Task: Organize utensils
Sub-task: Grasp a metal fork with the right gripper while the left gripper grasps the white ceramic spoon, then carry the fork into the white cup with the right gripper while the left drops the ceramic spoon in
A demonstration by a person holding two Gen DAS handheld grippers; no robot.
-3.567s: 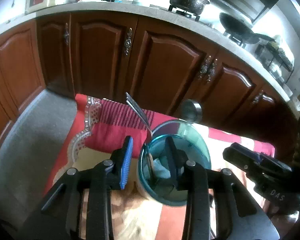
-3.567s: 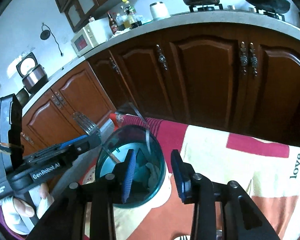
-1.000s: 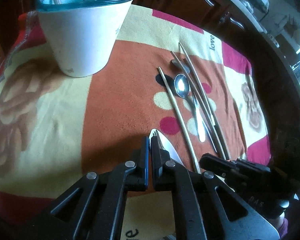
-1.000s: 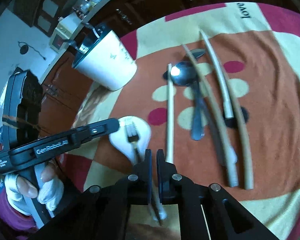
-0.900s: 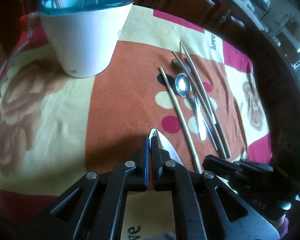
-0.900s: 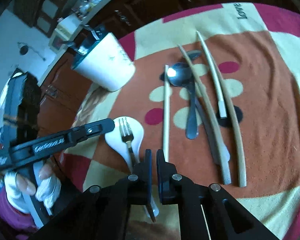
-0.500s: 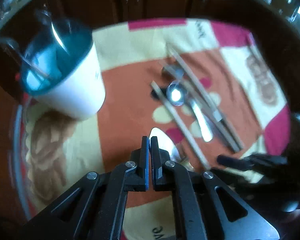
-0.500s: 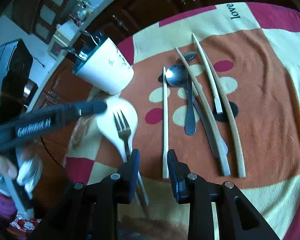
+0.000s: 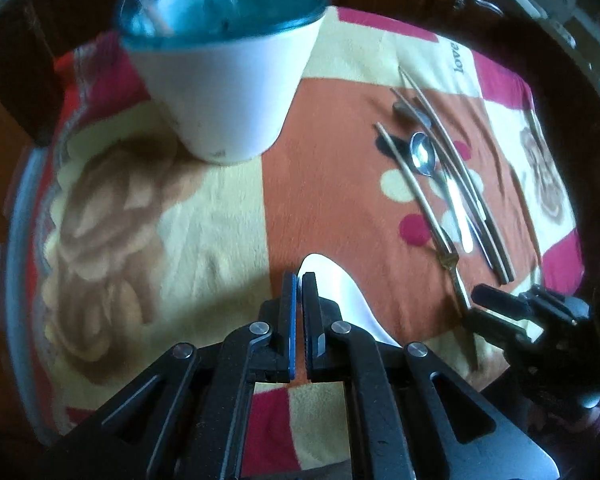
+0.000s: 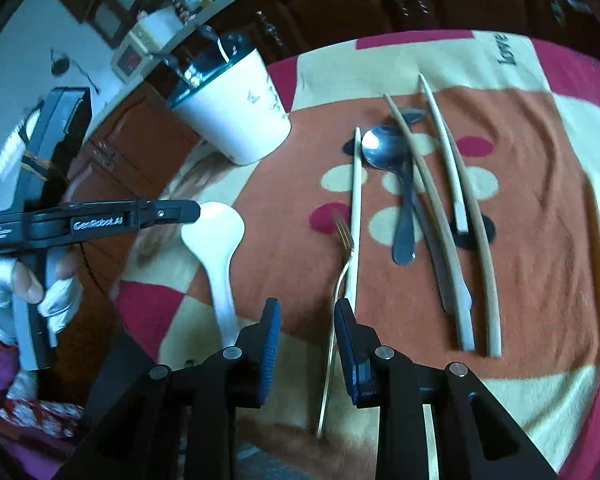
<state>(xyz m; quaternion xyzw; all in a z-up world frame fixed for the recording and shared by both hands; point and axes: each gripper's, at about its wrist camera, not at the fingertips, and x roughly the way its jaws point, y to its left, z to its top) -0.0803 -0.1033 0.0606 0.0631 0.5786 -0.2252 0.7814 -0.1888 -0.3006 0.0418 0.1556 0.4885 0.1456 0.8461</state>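
Observation:
A white cup with a teal rim (image 9: 228, 92) (image 10: 240, 116) stands at the far left of the patterned cloth and holds some utensils. A white spoon (image 10: 220, 252) (image 9: 340, 292) lies on the cloth. My left gripper (image 9: 299, 280) (image 10: 194, 209) is shut and hovers over the spoon's bowl, with nothing seen between its fingers. My right gripper (image 10: 306, 312) is open around the handle of a gold fork (image 10: 340, 276) (image 9: 454, 276) that lies on the cloth.
A metal spoon (image 10: 396, 184), several chopsticks (image 10: 452, 184) and a knife lie in a row to the right of the fork. Dark wooden cabinets (image 10: 340, 4) run along the far side. The cloth's near edge (image 10: 500, 380) is just in front of my right gripper.
My right gripper has opened, and the fork now lies off the white spoon, next to the chopsticks. My left gripper stays shut and has swung towards the cup.

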